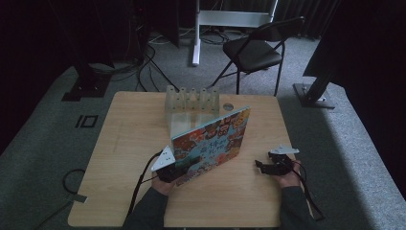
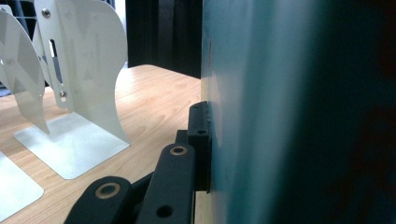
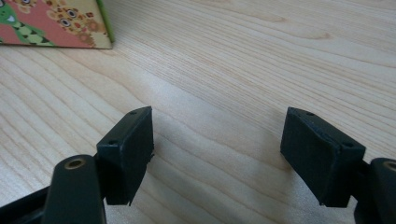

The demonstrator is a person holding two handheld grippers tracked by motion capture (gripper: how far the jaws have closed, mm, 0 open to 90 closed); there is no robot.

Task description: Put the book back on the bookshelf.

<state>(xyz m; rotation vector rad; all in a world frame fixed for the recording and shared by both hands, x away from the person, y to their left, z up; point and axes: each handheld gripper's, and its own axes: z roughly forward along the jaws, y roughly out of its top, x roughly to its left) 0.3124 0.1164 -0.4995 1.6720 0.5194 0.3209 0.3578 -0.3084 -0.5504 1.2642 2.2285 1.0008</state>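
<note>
jaws of the left gripper point(image 1: 168, 168) are clamped on the lower left corner of the picture book point(image 1: 213, 142), holding it upright and tilted on the wooden table point(image 1: 124, 143); one pad presses flat on its teal back cover. right gripper point(image 3: 217, 154) jaws stand wide apart with bare wood between them, the book's corner point(image 3: 56, 23) well beyond. cover writing is too small to read.
</note>
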